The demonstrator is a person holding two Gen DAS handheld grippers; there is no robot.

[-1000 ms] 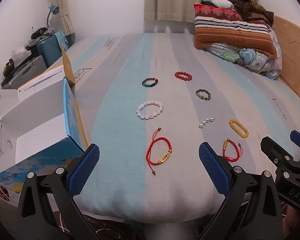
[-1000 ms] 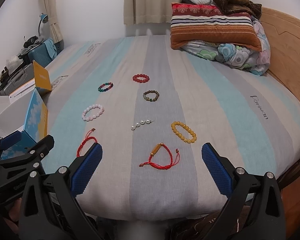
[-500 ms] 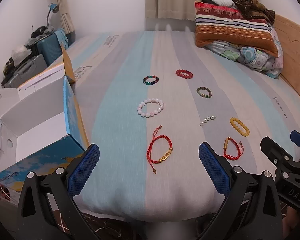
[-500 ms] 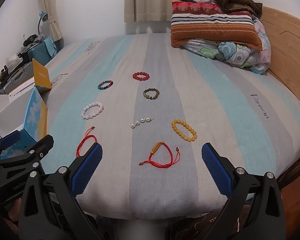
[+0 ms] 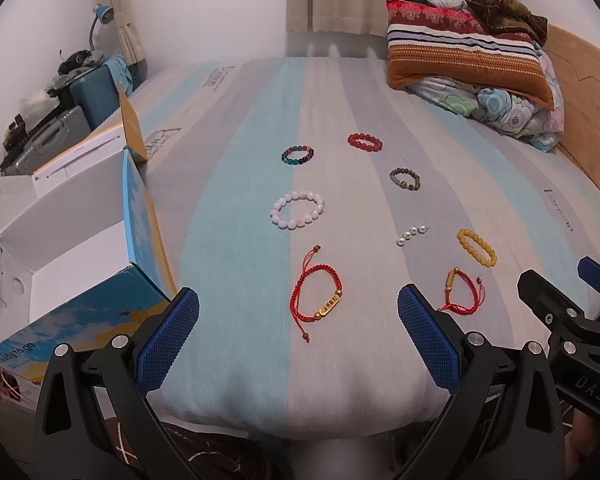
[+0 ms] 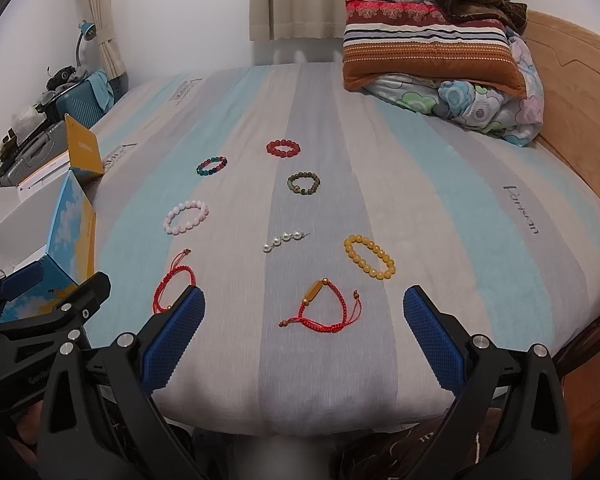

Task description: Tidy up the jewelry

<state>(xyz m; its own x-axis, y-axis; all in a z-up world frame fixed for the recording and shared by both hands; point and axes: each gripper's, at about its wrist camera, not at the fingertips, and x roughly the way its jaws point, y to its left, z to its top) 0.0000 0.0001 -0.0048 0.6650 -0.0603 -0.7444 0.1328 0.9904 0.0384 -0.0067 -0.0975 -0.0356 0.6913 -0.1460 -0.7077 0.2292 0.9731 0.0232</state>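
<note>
I am holding the left claw (image 5: 298, 334) and right claw (image 6: 304, 330) spread and empty at the bottom of their frames, above the bed's (image 5: 240, 396) near edge. I am aiming at the red cord bracelet (image 5: 316, 294) at lower centre, going low and pinching its gold bar. The open box (image 5: 80, 240) at left is crowding me; elsewhere the room is looking free.

Open bedspread (image 6: 440, 208) lay between scattered bracelets; cardboard box (image 5: 80, 248) crowded the left edge, pillow (image 6: 428, 56) blocked the far right corner.
</note>
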